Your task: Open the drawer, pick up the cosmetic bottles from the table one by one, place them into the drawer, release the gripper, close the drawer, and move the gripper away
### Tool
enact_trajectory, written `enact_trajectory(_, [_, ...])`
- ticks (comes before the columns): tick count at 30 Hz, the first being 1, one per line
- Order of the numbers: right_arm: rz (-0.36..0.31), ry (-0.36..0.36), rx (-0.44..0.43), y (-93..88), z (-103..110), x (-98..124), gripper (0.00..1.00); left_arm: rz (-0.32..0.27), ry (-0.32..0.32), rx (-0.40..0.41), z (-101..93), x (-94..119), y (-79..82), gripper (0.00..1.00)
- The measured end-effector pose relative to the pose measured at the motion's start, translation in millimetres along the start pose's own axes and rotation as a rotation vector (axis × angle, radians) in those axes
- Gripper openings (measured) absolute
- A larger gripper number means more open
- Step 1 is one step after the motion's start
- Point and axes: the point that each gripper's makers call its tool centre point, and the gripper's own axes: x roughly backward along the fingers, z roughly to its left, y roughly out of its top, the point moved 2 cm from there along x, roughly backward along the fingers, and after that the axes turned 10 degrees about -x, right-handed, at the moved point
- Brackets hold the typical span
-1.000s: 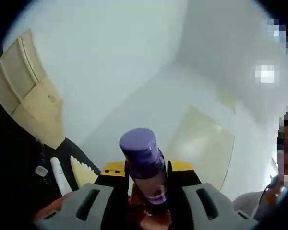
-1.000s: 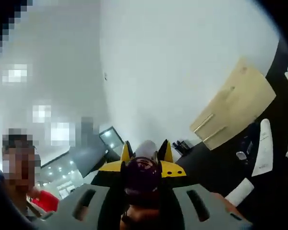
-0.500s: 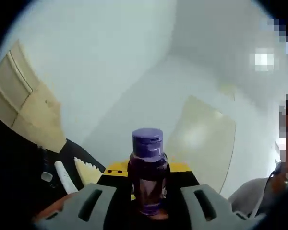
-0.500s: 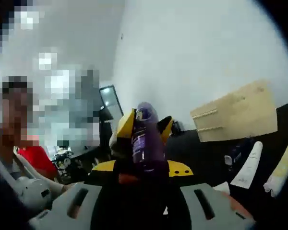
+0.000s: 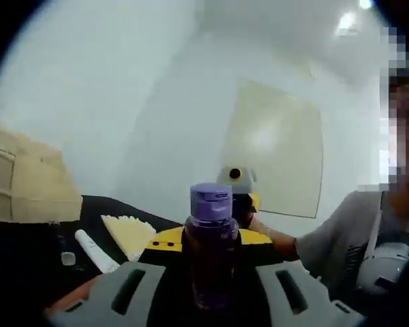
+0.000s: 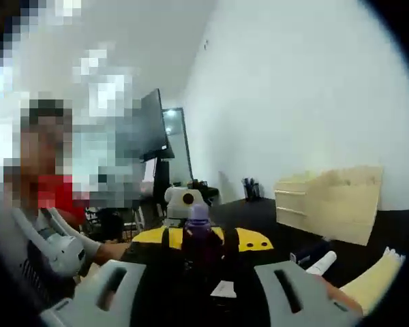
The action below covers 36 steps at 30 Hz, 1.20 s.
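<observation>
Two grippers, one bottle each | left gripper (image 5: 210,248) jaws clamp a purple bottle (image 5: 210,238), upright | right gripper (image 6: 203,245) jaws clamp another purple bottle (image 6: 199,235) | wooden drawer unit (image 6: 330,202) behind on the black worktop (image 6: 259,211)

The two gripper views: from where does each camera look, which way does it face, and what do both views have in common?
Left gripper view: rides on the left gripper, looks level along its jaws over the black table to a white wall; its jaws hold a purple bottle; the right gripper and a sleeve show.
Right gripper view: rides on the right gripper, looks toward the room and wooden drawer unit; it holds another purple bottle.
Shared: drawer unit, white tube, pale yellow pack.
</observation>
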Motion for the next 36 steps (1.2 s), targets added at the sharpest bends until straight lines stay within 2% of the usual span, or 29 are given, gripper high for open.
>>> enact_trajectory(6, [0.103,0.038,0.044,-20.7,13,-25,0.34,0.074,-0.064,0.003,-10.9,-5,-15.4,0.22])
enact_trajectory(12, [0.161,0.1,0.04,-35.1,18,-42,0.34,0.107,-0.123,-0.005,-18.6,-6,-19.9,0.22])
enact_trajectory(14, [0.156,0.132,0.022,-35.2,22,-44,0.33,0.118,-0.155,0.002,-23.5,-5,-21.6,0.22])
enact_trajectory(17, [0.164,0.174,0.036,-36.1,28,-45,0.3,0.133,-0.246,0.031,-38.0,-3,-23.8,0.22])
enact_trajectory(22, [0.183,0.312,0.044,-37.5,52,-45,0.29,0.113,-0.36,0.07,-57.1,0,-19.9,0.22])
enact_trajectory(23, [0.183,0.314,0.051,-39.4,56,-47,0.29,0.091,-0.405,0.08,-63.5,3,-16.5,0.22])
enact_trajectory(26, [0.191,0.336,0.064,-44.0,63,-51,0.29,0.067,-0.478,0.11,-74.6,6,-10.9,0.22])
enact_trajectory(28, [0.192,0.358,0.055,-47.4,70,-55,0.29,0.061,-0.498,0.106,-77.7,7,-10.4,0.22])
enact_trajectory(29, [0.189,0.38,0.048,-48.3,74,-56,0.29,0.069,-0.497,0.127,-77.1,6,-11.0,0.22])
enact_trajectory(33, [0.198,0.424,0.018,-55.0,85,-63,0.27,0.094,-0.513,0.114,-81.4,4,-18.6,0.22])
enact_trajectory(34, [0.197,0.428,0.017,-56.0,86,-64,0.26,0.113,-0.532,0.13,-85.3,5,-20.6,0.22])
enact_trajectory(35, [0.199,0.437,0.011,-56.3,86,-64,0.25,0.104,-0.552,0.113,-88.6,6,-20.4,0.22])
enact_trajectory(36, [0.199,0.446,0.002,-55.9,86,-64,0.25,0.097,-0.57,0.133,-92.1,7,-18.4,0.22])
